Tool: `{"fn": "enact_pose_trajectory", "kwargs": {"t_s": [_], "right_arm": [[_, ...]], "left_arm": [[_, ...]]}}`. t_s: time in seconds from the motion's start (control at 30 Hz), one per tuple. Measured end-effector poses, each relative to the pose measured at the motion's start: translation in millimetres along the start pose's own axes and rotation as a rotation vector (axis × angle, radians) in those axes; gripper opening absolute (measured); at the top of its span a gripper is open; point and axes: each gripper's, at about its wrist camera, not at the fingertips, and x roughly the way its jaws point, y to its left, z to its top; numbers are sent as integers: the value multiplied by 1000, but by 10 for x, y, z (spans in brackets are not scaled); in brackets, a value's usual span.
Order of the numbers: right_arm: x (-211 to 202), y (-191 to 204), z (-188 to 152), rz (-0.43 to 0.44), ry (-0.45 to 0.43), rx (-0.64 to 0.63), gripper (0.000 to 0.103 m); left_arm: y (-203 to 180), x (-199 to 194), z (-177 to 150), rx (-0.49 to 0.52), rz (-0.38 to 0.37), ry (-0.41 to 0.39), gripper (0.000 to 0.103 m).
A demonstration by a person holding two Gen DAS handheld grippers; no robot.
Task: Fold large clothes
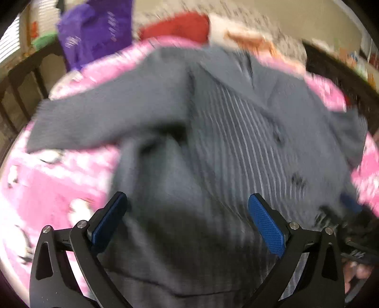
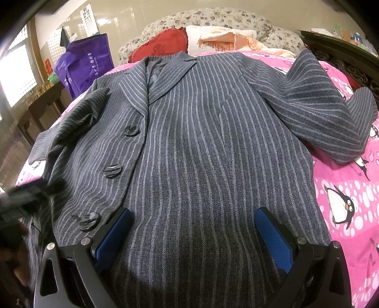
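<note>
A grey pinstriped suit jacket (image 2: 201,142) lies face up on a pink penguin-print bedsheet (image 2: 343,201), collar at the far end. Its right sleeve (image 2: 327,113) is bent out to the side; the left sleeve (image 2: 71,123) lies crumpled at the left edge. Three black buttons (image 2: 113,171) run down its left front. My right gripper (image 2: 193,214) hovers open over the lower hem, nothing between its blue pads. In the blurred left wrist view the same jacket (image 1: 225,142) fills the frame, one sleeve (image 1: 106,118) stretched left, and my left gripper (image 1: 187,199) stands open above the cloth.
A red cushion (image 2: 161,45), white and peach pillows (image 2: 225,39) and a floral headboard (image 2: 213,16) sit at the bed's far end. A purple bag (image 2: 87,61) stands at the left. Dark carved wooden furniture (image 2: 343,52) borders the right. The other gripper shows blurred at the left (image 2: 26,192).
</note>
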Motion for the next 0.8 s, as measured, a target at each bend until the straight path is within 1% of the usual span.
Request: {"fn": "enact_pose_trajectory", "kwargs": {"t_s": [0.1,0.2,0.27,0.3,0.33,0.37,0.4,0.43,0.47,0.5,0.53,0.57,0.7,0.77,0.8], "right_arm": [[-6,-7,-4,3,-4,2,103],[-11,-16,-11,6,-5,5,103],[-17,-19,-12,9,-6,7,103],[-16,-17,-11,8,-6,6,103],[-16,-19,-11,8,-6,6,103],[-16,-19,-11,9,-6,7,103],[-18,-20,-13,9,-7,7,103],[-17,-13,-12,8,-8,7,103],[-15,-19,-10,8,-7,7,103],[-14,-19,-11,9,-7,6,103],[-14,-19,-11,9,-7,7,103],[-12,-21,-9,10,-7,9,103],[-5,-20,-11,4,-8,11,103],[0,-19,-6,3,-7,10,103],[2,-20,-4,4,-8,11,103]], "left_arm": [[419,-195,148,-84,-29,-64,102],[1019,-248,229,-227,-60,-96,102],[1463,-247,240,-339,-126,-128,102],[1646,-220,226,-388,-141,-135,100],[1848,-186,212,-441,-135,-143,97],[2047,-134,194,-494,-111,-145,93],[2204,-90,174,-538,-86,-143,85],[2387,-13,151,-590,-81,-133,78],[2499,74,132,-628,-102,-110,63],[2612,185,111,-675,-140,-79,53],[2683,266,109,-701,-175,-64,52],[2717,303,131,-703,-205,-72,52],[2813,449,352,-690,-277,-59,52],[2837,451,422,-694,-271,-70,52],[2842,442,480,-688,-259,-78,44]]}}
